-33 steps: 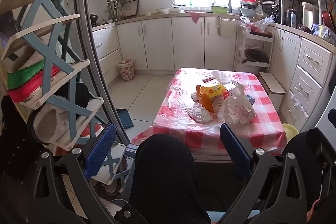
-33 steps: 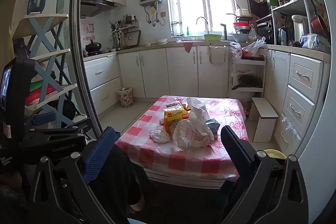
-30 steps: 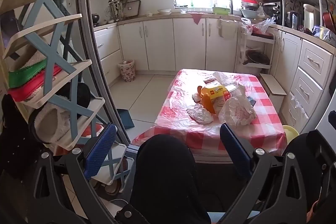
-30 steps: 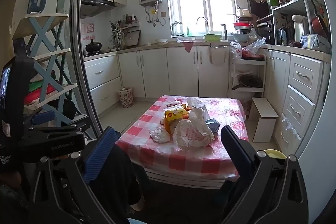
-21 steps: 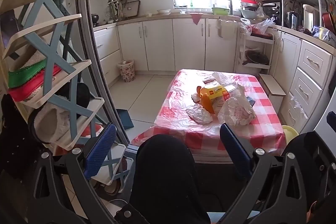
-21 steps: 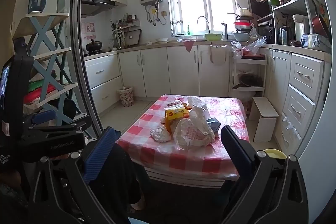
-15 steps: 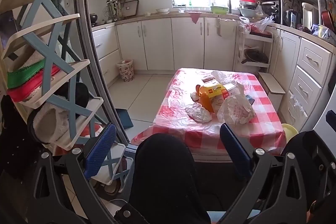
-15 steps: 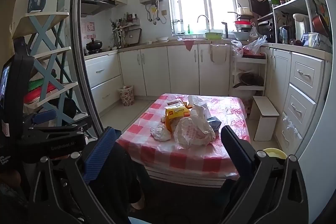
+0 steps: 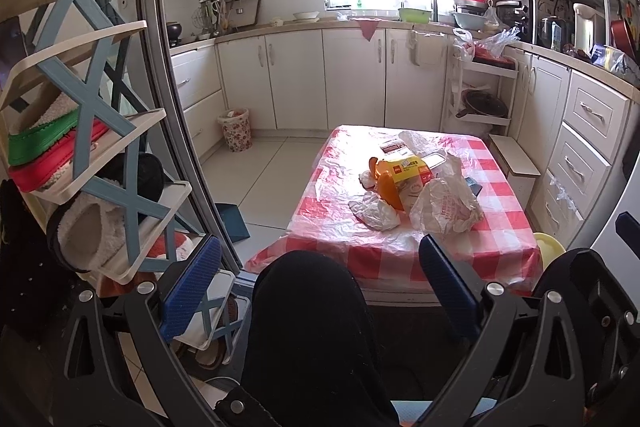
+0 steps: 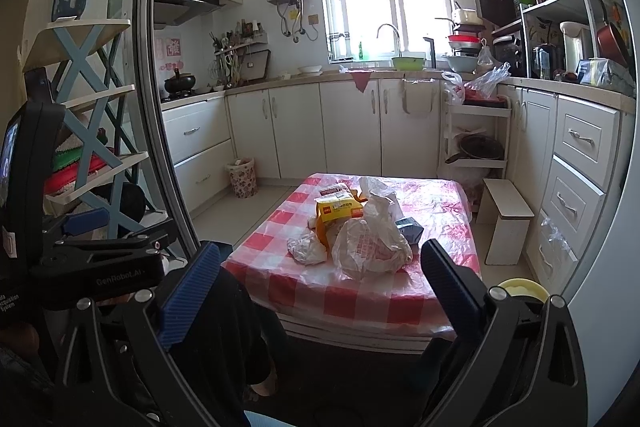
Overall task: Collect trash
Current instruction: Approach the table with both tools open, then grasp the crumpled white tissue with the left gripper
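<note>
Trash sits mid-tabletop (image 9: 500, 239) ahead of me: a white plastic bag (image 9: 446, 205) nearest, an orange-yellow carton (image 9: 400, 175) behind it, a small crumpled wrapper (image 9: 374, 213) to its left. My left gripper (image 9: 320, 275) and right gripper (image 10: 320, 275) both have jaws wide apart, holding nothing.

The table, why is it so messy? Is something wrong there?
Crumpled plastic bags and a tipped yellow box lie in a heap on the checked table. It is loose trash, nothing spilled or broken.
</note>
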### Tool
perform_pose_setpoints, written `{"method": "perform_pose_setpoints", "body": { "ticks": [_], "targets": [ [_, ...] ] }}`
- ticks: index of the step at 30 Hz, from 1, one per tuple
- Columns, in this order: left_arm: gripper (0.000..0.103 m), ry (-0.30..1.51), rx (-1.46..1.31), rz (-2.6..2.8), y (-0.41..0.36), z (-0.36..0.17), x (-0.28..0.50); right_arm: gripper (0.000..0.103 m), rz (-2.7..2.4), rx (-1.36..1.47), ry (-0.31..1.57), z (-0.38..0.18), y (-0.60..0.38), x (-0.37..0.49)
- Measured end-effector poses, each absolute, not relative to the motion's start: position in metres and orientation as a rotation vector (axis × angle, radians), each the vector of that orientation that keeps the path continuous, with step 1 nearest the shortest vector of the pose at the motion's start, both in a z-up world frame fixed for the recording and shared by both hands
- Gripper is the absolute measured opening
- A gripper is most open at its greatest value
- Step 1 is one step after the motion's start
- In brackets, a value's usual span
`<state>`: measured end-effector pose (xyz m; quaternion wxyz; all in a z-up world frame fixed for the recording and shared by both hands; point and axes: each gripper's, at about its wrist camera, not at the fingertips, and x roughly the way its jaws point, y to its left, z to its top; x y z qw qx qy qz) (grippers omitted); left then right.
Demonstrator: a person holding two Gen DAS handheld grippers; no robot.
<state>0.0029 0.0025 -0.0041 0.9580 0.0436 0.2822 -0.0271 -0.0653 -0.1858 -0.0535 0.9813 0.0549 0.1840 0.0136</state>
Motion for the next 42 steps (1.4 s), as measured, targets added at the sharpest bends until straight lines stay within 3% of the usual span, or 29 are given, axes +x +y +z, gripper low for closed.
{"method": "perform_pose_setpoints", "body": {
  "ticks": [18,28,34,42],
  "targets": [
    [0.095,0.630,0.078,-0.098,-0.002,-0.017,0.025,0.096,0.003,0.114,0.417,-0.065,-0.204,-0.037],
    [0.095,0.691,0.083,-0.074,-0.007,-0.040,0.081,0.096,-0.016,0.047,0.594,-0.118,-0.244,0.092],
    [0.095,0.781,0.134,-0.090,-0.043,-0.081,0.163,0.096,0.005,0.093,0.754,-0.169,-0.269,0.169],
    [0.095,0.949,0.165,-0.122,-0.096,-0.171,0.271,0.096,0.045,0.185,0.834,-0.205,-0.286,0.199]
  ]
}}
